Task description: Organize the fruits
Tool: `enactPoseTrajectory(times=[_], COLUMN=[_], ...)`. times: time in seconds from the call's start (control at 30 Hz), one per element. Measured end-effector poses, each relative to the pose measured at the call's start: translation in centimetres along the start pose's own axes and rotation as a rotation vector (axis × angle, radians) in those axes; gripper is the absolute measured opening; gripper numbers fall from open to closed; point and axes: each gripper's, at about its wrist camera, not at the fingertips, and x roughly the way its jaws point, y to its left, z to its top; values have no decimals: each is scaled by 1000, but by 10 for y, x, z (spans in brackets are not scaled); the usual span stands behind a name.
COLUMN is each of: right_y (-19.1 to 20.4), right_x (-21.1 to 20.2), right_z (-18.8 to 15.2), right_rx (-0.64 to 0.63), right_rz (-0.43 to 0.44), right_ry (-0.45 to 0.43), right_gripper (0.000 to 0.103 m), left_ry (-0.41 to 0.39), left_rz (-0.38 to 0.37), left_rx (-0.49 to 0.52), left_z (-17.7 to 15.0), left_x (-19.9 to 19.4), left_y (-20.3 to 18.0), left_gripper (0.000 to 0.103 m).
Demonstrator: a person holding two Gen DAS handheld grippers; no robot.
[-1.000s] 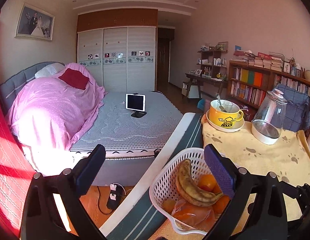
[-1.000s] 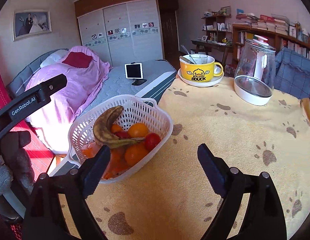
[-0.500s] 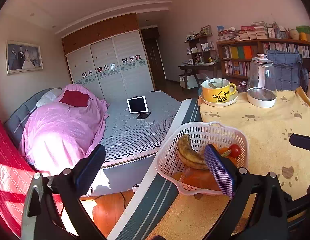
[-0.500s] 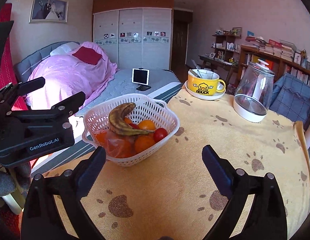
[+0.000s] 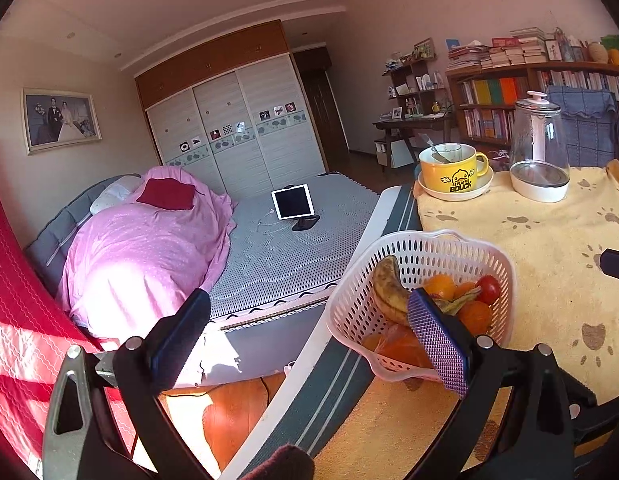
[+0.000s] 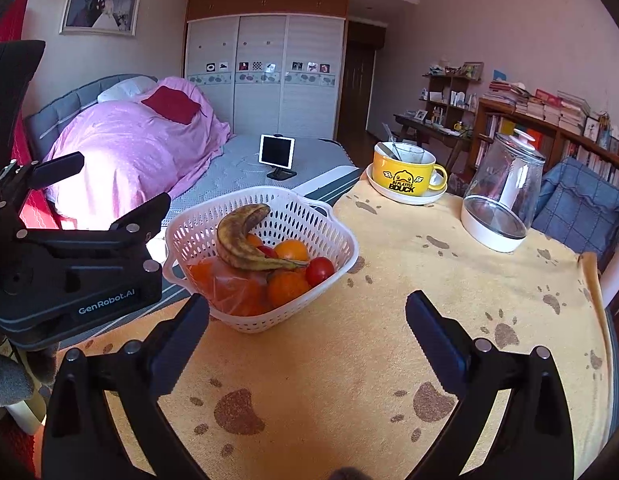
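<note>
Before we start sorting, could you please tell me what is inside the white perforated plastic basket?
The white perforated plastic basket holds a brown-spotted banana lying on top, oranges, a red tomato and an orange plastic bag. Whatever lies underneath them is hidden.

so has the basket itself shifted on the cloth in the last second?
Cannot tell. Both cameras moved; in the right wrist view the basket sits near the cloth's left edge, short of the yellow mug, as before.

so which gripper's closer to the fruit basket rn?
Left. The left gripper sits open right beside the white basket, at its near-left edge. The right gripper hangs open short of the basket, over the paw-print cloth.
</note>
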Motion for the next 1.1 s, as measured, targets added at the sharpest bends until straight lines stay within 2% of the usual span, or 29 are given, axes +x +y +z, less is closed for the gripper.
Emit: enactPoseTrajectory(times=[0.17, 0.33, 1.1], right_y=[5, 9, 19], right_x=[3, 4, 4], right_z=[1, 1, 5], right_rx=[-29, -58, -90], right_rz=[-42, -78, -87], right_ry=[8, 7, 4], right_gripper=[98, 98, 98], left_ry=[10, 19, 25], left_rz=[24, 6, 0], left_rx=[13, 3, 8], left_z=[-1, -2, -2], left_x=[2, 3, 6], left_y=[-1, 1, 1], left_gripper=[100, 100, 100])
